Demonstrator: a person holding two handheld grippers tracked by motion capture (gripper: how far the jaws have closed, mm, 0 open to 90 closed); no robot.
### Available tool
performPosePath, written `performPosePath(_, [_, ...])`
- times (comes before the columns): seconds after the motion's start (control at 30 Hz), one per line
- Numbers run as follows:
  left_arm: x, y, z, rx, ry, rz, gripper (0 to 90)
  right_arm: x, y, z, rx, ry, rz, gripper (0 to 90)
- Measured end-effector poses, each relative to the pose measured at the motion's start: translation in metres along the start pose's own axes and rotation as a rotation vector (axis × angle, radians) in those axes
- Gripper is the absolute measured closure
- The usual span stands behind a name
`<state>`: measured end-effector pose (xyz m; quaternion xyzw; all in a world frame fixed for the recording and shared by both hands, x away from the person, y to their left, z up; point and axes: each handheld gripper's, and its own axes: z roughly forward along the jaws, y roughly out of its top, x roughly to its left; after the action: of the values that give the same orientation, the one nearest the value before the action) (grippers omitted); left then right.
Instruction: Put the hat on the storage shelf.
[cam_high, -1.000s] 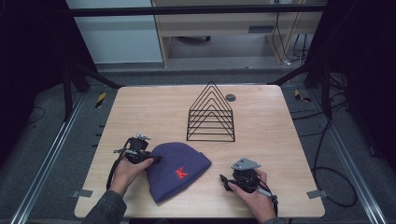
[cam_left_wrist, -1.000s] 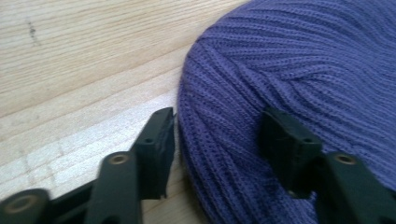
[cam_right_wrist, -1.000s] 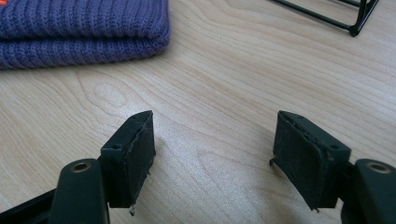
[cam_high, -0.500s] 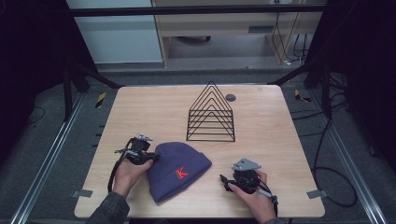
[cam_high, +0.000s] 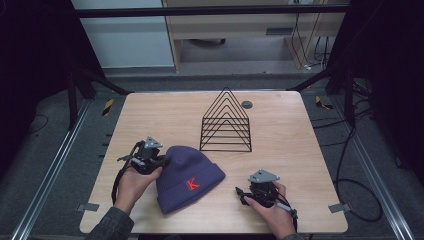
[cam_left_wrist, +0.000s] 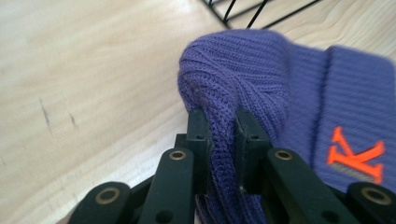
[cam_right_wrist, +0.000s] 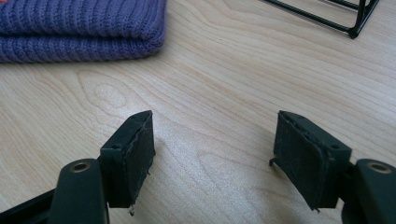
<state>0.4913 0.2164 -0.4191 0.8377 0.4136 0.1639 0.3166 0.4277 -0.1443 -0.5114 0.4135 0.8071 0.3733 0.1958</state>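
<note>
Left gripper (cam_left_wrist: 223, 126) has just clamped the beanie's (cam_high: 192, 175) crown, lifting it; right gripper (cam_right_wrist: 215, 154) gapes, unmoved.

Left tool (cam_left_wrist: 223, 135) clamped tight with its hand raised; right tool (cam_right_wrist: 212, 156) gapes wide, low.

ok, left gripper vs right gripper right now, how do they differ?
The left gripper is shut on the purple beanie, pinching a fold of knit at its crown; the right gripper is open with nothing between its pads. The left gripper is at the beanie's edge; the right gripper sits apart from it over bare table. Both are hand-held, low over the table, with black jaws.
</note>
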Motion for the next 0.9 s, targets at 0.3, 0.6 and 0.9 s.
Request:
performPosePath(0.3, [-0.011,0.021,-0.028,-0.051,-0.012,0.072,78.5,0.001,0.001,0.000,0.009,0.005,0.024,21.5])
performPosePath(0.6, [-0.021,0.039,-0.057,-0.109,-0.029,0.142,78.6,0.006,0.016,-0.012,-0.037,-0.005,0.016,19.5])
performPosePath(0.9, [-0.022,0.059,-0.093,-0.159,-0.064,0.192,78.7,0.015,0.049,-0.032,-0.094,0.001,-0.052,20.4])
